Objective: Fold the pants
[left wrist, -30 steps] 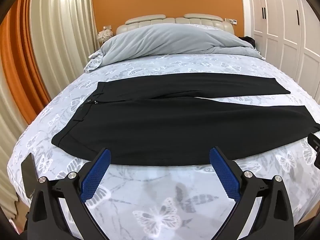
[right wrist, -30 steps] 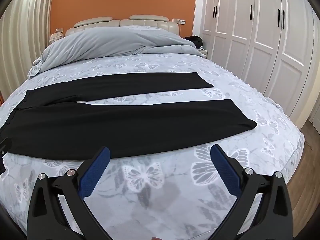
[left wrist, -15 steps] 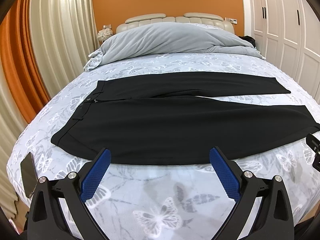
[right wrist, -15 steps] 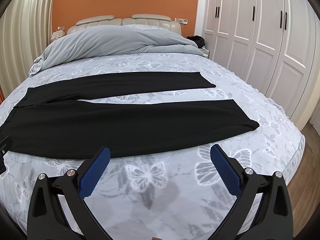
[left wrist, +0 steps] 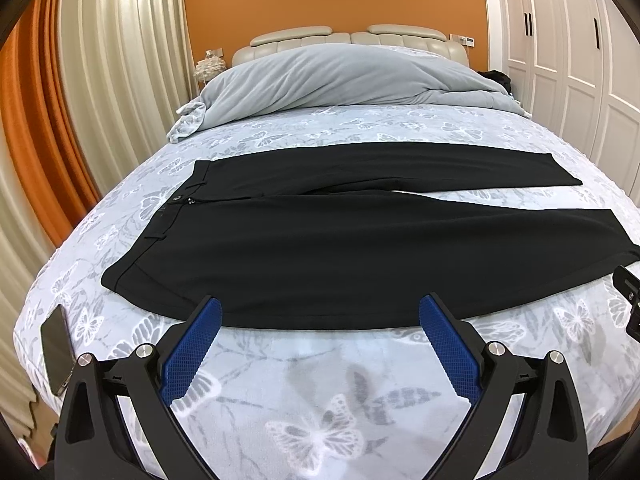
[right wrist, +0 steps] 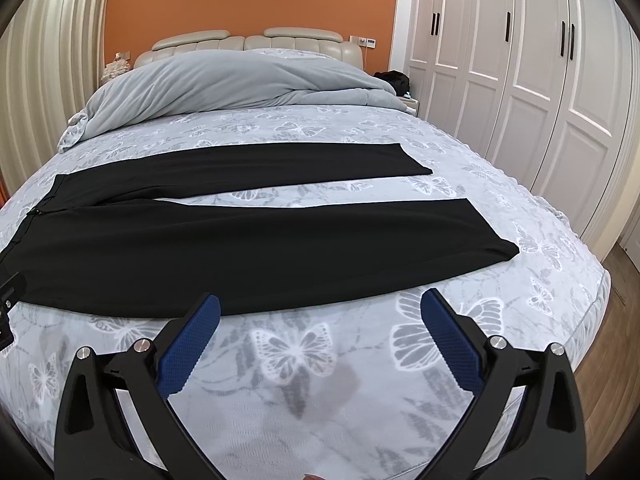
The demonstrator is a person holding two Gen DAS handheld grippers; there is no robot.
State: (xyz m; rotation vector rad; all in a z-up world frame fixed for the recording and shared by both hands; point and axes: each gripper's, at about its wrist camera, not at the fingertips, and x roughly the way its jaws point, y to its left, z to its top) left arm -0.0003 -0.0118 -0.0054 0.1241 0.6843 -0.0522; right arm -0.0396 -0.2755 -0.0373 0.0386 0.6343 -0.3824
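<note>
Tongs: your left gripper (left wrist: 320,316) and right gripper (right wrist: 320,314) both stand spread wide and empty, blue pads (left wrist: 192,350) clear of any cloth.
Change: over the last second both views have crept slightly forward, so the near edge of the cloth now sits level with your fingertips; nothing on the bed has shifted.
Meaning: you are closing in for a first grasp, and no fold has been started.
Bedspread: the butterfly-print cover (left wrist: 320,420) lies bare right under both tools.
Phone: a dark phone (left wrist: 58,350) rests at the left edge of the bed, apart from the cloth.
Pants: the black pants (left wrist: 360,256) lie flat across the bed, waistband (left wrist: 176,216) to your left, hems (right wrist: 492,240) to your right, the two legs parted in a narrow V.
Next: likely you take the near leg at waist and hem and carry it over the far leg (right wrist: 260,164).
Beyond: a grey duvet (left wrist: 340,76) is bunched against the headboard (left wrist: 344,36); white wardrobe doors (right wrist: 520,60) stand to the right.
</note>
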